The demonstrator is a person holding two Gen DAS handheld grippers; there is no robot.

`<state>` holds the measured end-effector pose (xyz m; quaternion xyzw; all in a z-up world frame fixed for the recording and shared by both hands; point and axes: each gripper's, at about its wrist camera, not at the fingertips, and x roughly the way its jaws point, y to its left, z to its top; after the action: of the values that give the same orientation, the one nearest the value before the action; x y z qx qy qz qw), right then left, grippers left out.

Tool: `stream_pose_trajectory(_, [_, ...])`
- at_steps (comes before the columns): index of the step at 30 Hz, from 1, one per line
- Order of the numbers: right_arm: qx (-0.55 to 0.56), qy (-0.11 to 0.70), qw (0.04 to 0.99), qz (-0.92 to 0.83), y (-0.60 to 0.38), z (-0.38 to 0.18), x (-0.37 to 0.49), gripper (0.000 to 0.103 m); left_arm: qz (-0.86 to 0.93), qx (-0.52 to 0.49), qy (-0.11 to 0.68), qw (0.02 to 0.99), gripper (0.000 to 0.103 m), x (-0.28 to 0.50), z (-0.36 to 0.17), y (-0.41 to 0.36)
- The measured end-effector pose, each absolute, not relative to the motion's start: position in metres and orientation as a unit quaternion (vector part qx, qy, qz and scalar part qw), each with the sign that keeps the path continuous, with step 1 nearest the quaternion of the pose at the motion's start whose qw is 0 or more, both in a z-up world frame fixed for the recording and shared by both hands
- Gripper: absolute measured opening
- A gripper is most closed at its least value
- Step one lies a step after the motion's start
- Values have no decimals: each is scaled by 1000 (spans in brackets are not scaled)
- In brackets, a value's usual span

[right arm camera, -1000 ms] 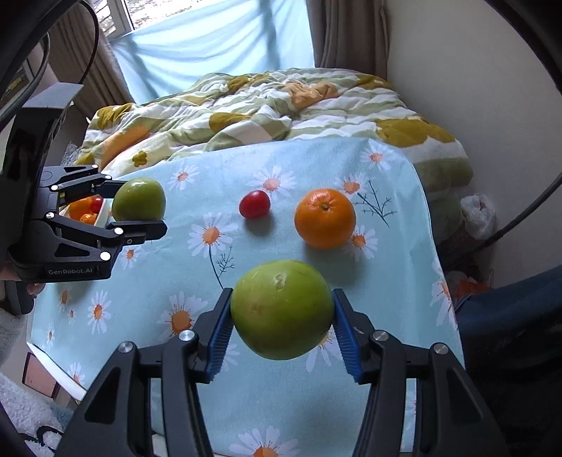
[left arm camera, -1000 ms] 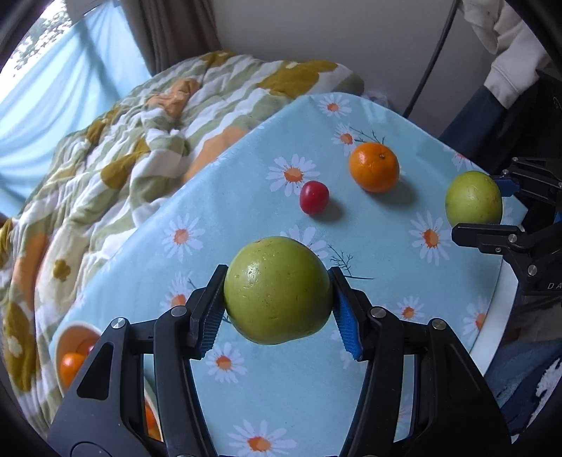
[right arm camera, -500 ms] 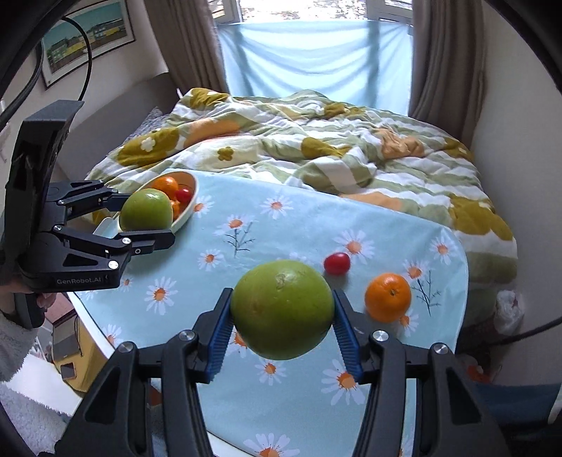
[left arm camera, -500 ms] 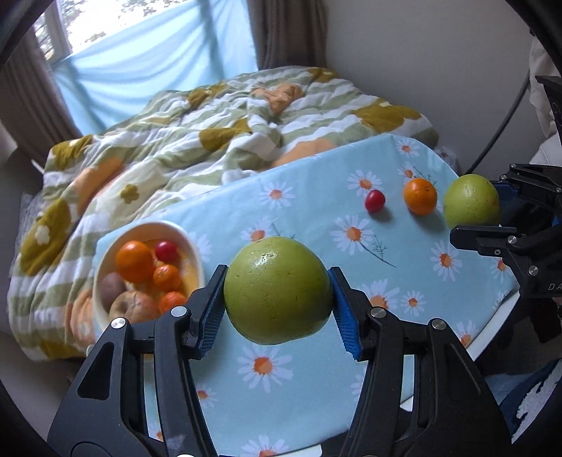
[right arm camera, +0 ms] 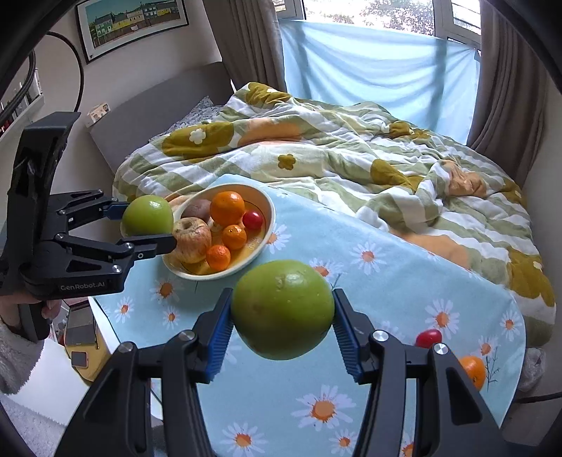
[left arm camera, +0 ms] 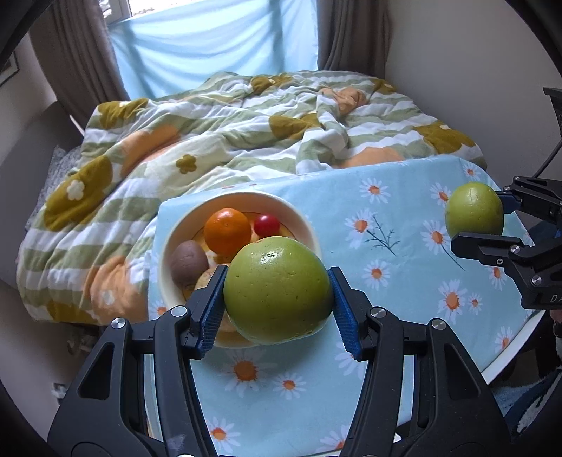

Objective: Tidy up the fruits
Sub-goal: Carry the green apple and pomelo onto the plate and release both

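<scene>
My left gripper (left arm camera: 277,309) is shut on a green apple (left arm camera: 277,290) and holds it over the near rim of a cream bowl (left arm camera: 305,225). The bowl (right arm camera: 268,207) holds oranges, a cherry tomato, a brown fruit and a blemished apple (right arm camera: 191,239). My right gripper (right arm camera: 282,327) is shut on a second green apple (right arm camera: 282,309), above the middle of the daisy-print table (right arm camera: 386,281). From the right wrist view, the left gripper (right arm camera: 145,225) hangs at the bowl's left edge. An orange (right arm camera: 474,369) and a cherry tomato (right arm camera: 428,337) lie on the table at right.
A bed with a striped flower quilt (right arm camera: 351,158) borders the table's far side. A blue curtain (left arm camera: 210,42) hangs behind it. The table's rounded edge (left arm camera: 509,355) runs at the near right. A framed picture (right arm camera: 133,21) hangs on the left wall.
Both grippers have swung left toward the bowl, each keeping its green apple. The bowl now sits right under the left gripper's apple; the loose orange and tomato have slid to the right.
</scene>
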<state>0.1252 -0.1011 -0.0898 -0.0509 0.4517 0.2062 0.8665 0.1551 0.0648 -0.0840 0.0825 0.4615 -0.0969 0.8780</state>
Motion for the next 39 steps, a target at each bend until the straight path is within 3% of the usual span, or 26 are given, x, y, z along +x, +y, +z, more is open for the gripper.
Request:
stream_pose_trajectory(16, [-15, 475, 870, 128, -63, -117, 202, 50, -195, 120, 470, 853, 61, 266, -135, 73])
stream_pose_trajectory(29, [9, 489, 869, 78, -80, -127, 220, 50, -232, 156, 481, 831, 61, 285, -163, 51])
stream_pose_trajectory(30, [9, 489, 869, 77, -81, -127, 220, 50, -232, 160, 477, 833, 64, 283, -161, 50])
stream_pose_trajectory(32, [10, 488, 869, 76, -82, -127, 220, 50, -229, 168, 467, 837, 96, 281, -157, 48])
stream_pose_trajectory(33, [11, 488, 870, 76, -82, -127, 220, 50, -229, 169, 461, 840, 103, 279, -154, 49])
stream_pose_trajectory(39, [8, 485, 871, 76, -85, -124, 218, 50, -226, 164, 459, 843, 103, 270, -145, 53])
